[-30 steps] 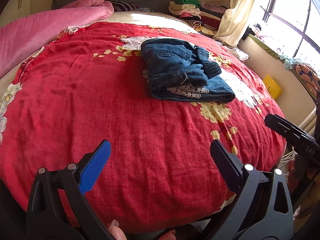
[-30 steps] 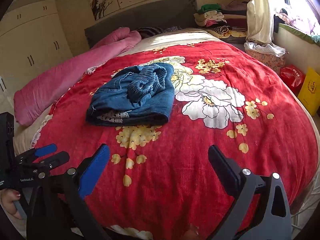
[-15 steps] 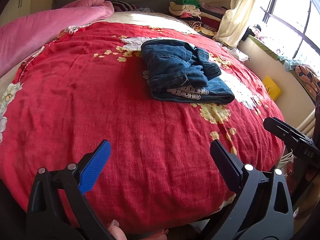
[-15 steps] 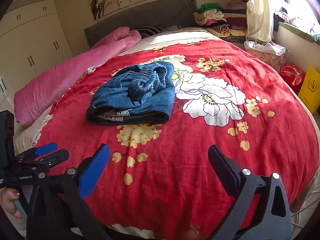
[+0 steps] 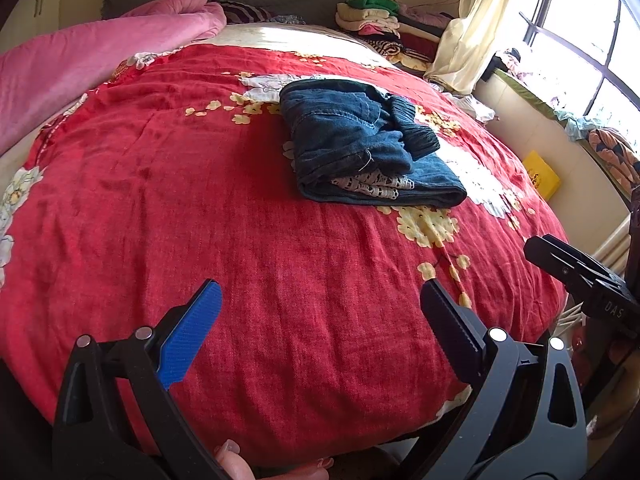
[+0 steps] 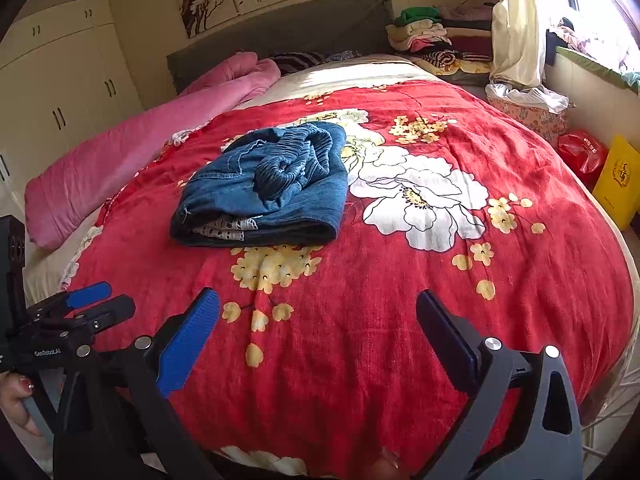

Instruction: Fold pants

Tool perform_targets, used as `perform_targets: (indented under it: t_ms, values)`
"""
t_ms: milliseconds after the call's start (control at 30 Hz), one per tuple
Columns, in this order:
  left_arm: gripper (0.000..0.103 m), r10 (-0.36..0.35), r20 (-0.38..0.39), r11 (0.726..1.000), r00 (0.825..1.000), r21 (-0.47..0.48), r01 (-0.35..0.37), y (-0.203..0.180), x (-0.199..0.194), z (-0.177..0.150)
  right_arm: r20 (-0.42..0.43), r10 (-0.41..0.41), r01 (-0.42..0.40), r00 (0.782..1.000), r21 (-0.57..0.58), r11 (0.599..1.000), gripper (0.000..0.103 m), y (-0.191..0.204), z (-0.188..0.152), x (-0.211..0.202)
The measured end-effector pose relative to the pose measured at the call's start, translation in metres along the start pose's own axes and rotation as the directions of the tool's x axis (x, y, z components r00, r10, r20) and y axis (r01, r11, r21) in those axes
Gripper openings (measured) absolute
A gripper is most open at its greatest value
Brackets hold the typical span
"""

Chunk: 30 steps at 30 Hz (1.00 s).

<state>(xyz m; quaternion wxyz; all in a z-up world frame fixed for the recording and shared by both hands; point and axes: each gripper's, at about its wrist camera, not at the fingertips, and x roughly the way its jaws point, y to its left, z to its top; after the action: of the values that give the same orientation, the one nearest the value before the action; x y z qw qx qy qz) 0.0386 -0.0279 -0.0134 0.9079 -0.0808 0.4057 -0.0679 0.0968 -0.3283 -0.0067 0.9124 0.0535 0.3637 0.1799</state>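
The bed (image 6: 400, 340) wears a red blanket (image 5: 180, 200) printed with white and yellow flowers; straight ahead of the right jaws, well apart from them, the folded blue pants (image 6: 268, 188) lie in a stack directly on it; ahead and to the left of those jaws a rolled pink quilt (image 6: 132, 152) runs along the bed's edge; beyond the pants, bare pale sheet catches sunlight.
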Motion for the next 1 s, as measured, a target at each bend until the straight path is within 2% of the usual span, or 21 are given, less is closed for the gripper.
perform_targets:
  t_ms: [1000]
  values:
    - [0.093,0.013,0.005,1.0,1.0,0.007,-0.013,0.0003,-0.0021,0.0009,0.0,-0.025,0.025,1.0,-0.015,1.0,0.098,0.0009,-0.0007,-0.0028]
